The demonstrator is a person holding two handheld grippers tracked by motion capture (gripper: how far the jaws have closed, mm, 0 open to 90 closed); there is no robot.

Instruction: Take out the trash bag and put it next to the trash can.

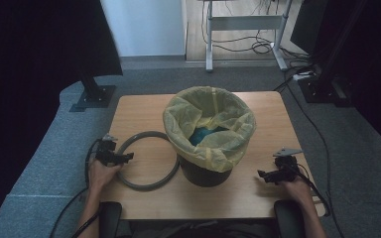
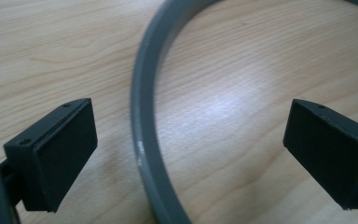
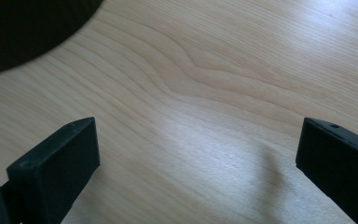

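A dark bin stands mid-table, lined with a yellow bag folded over its rim; something blue lies inside. A grey ring lies flat on the wood to the bin's left, touching its base. My left gripper hovers over the ring's left arc, open; in the left gripper view the grey ring runs between the two jaws without touching either. My right gripper is open low over bare wood to the right of the bin, whose dark base fills the upper left of the right gripper view.
The wooden table is small, with grey floor all around. A black stand base sits off the far left corner. A metal desk frame and cables lie beyond and to the right.
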